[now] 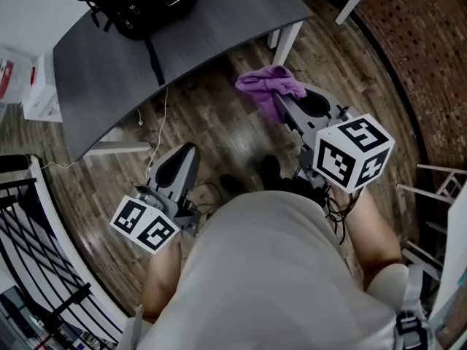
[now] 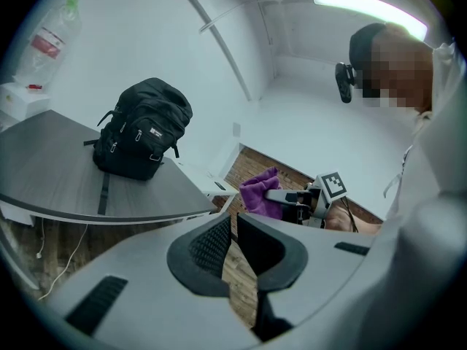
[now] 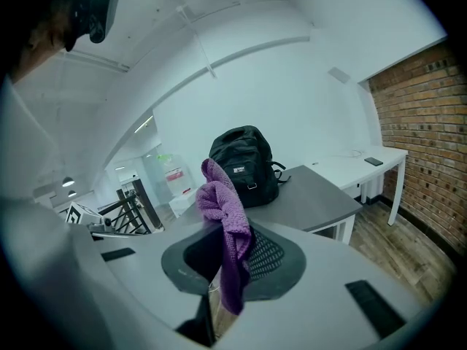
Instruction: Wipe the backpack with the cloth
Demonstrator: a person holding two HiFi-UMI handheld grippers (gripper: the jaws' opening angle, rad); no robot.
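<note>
Left gripper (image 2: 232, 232) is over the wood-plank floor (image 1: 211, 126), in front of the desk. Its jaws are drawn together to a thin slit, with nothing between them. Right gripper (image 3: 222, 261) is clamped on a purple terry cloth (image 3: 228, 221). The cloth is pinched between the pads, with one bunch standing up above the jaws and a tail hanging below them. In the head view the cloth sits bunched at the right gripper's tip, over the floor and just short of the desk's near edge. A black fabric backpack (image 1: 135, 2) sits on a dark grey desk with a curved front edge (image 1: 219, 28), towards the far left of the top. One strap trails across the surface towards the near edge. Both grippers point towards the desk and are well apart from the backpack. The cloth is not touching the backpack. Each gripper's marker cube faces up at the person's hands.
</note>
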